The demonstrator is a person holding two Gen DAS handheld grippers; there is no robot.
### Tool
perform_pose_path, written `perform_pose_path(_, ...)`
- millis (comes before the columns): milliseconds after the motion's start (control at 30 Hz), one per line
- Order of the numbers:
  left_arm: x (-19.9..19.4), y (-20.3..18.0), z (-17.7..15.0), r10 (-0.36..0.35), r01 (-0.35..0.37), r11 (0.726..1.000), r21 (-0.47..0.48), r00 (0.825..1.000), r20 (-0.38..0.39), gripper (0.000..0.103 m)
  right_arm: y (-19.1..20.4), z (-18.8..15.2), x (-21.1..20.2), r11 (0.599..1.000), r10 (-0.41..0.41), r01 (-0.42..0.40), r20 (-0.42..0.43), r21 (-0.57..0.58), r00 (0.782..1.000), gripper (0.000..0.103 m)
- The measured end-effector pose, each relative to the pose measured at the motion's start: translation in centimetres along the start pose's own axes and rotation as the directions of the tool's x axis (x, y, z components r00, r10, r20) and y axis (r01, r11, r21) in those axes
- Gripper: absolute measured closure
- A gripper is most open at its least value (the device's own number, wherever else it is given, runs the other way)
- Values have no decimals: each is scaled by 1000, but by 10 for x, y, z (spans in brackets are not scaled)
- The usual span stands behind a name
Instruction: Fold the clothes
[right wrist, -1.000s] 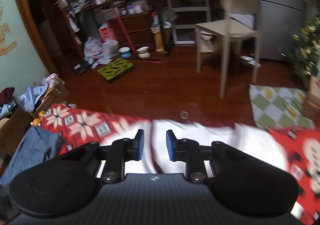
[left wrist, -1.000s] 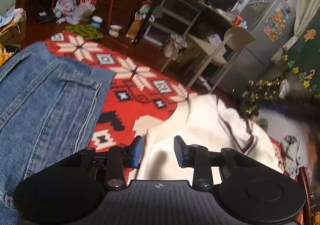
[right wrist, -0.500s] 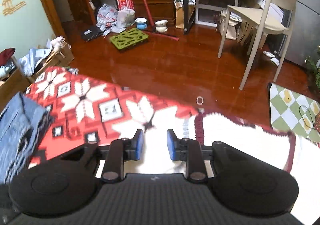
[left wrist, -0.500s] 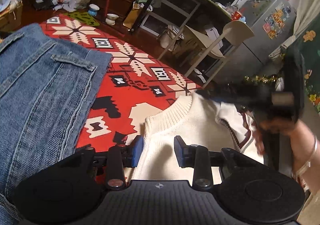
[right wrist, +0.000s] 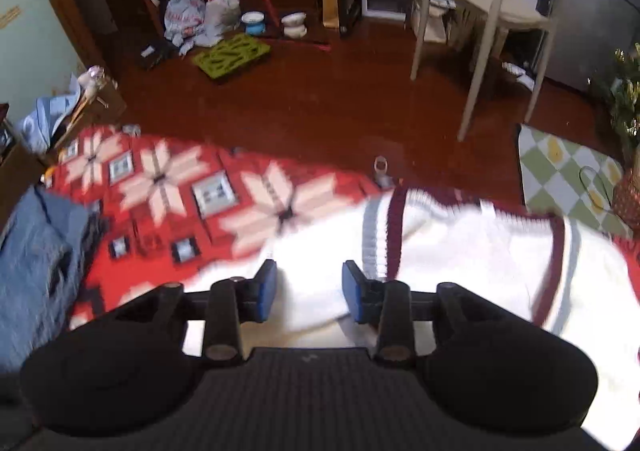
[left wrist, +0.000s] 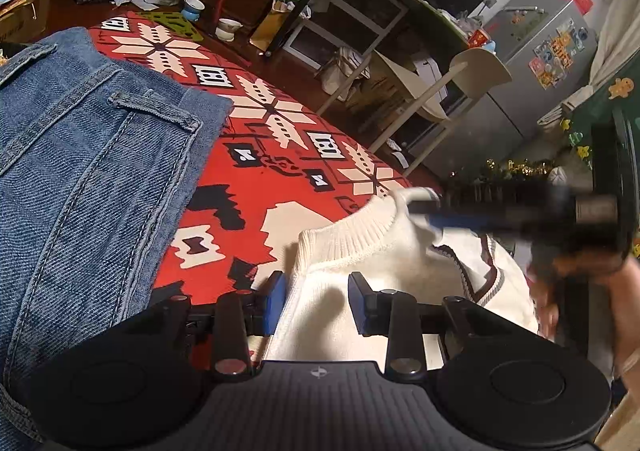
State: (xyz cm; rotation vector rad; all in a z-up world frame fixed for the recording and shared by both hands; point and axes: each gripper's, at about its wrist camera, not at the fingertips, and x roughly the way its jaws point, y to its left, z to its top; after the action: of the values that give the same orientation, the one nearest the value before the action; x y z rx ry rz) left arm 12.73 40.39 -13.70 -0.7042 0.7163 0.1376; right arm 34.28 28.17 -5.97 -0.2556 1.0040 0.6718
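Sweater (left wrist: 360,275) white, on red blanket (left wrist: 260,171) | left gripper (left wrist: 316,303) part-open over it | right gripper (right wrist: 308,291) jaws just widened, sweater between, no grip

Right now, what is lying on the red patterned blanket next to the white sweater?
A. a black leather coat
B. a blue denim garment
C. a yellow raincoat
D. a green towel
B: a blue denim garment with stitched seams lies spread on the red patterned blanket, off to the left of the white sweater in the left wrist view.
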Motion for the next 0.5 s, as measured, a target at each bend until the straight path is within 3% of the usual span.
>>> perform_pose_path(100, 0, 0, 0, 1, -1, 1000, 1, 1000, 1, 70, 14, 21, 8, 999, -28, 28, -7, -20, 1000, 59)
perform_pose_path(200, 0, 2, 1, 1, -1, 1000, -2, 1000, 4, 70, 31, 32, 30, 995, -92, 85, -122, -61, 988, 52)
perform_pose_path(267, 0, 2, 1, 0, 0, 1000, -1, 1000, 3, 70, 41, 31, 37, 983, -149, 131, -147, -126, 978, 52)
perform_pose_path(367, 0, 0, 1, -2, 2, 1000, 15, 1000, -3, 70, 37, 27, 28, 983, -162, 152, -102, -99, 981, 91)
perform_pose_path(400, 0, 0, 0, -3, 3, 1000, 20, 1000, -5, 70, 34, 26, 25, 985, -163, 157, -85, -78, 983, 92)
perform_pose_path(500, 2, -2, -1, -15, 16, 999, 29, 1000, -15, 70, 14, 25, -1, 996, -36, 30, 73, 82, 997, 93)
